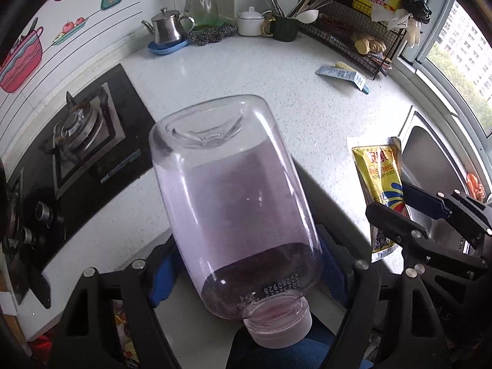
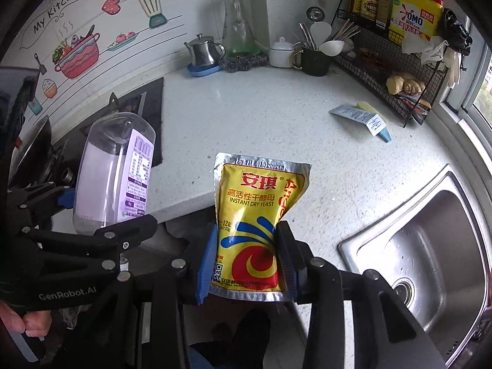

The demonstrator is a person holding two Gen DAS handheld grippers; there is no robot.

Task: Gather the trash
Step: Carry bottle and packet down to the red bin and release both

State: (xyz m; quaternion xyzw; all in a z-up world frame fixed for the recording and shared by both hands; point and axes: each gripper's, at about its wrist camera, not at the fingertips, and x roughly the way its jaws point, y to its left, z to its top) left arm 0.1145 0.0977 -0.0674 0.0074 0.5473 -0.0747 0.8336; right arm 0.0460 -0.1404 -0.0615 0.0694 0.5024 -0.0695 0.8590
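Slippage is the risk: left claw (image 1: 246,279) grips the smooth bottle (image 1: 233,209) near its neck, right claw (image 2: 246,261) pinches the yeast packet (image 2: 255,221), both held over the counter's (image 2: 276,117) front edge.

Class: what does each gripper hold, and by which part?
Left gripper: clear plastic bottle, gripped on its lower body near the cap. Right gripper: yellow yeast packet, lower half.

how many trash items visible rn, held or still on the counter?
3. Plastic bottle clamped in the left gripper; yeast packet pinched in the right gripper; blue-white wrapper lying on the countertop near the wire rack. More may be hidden out of frame.
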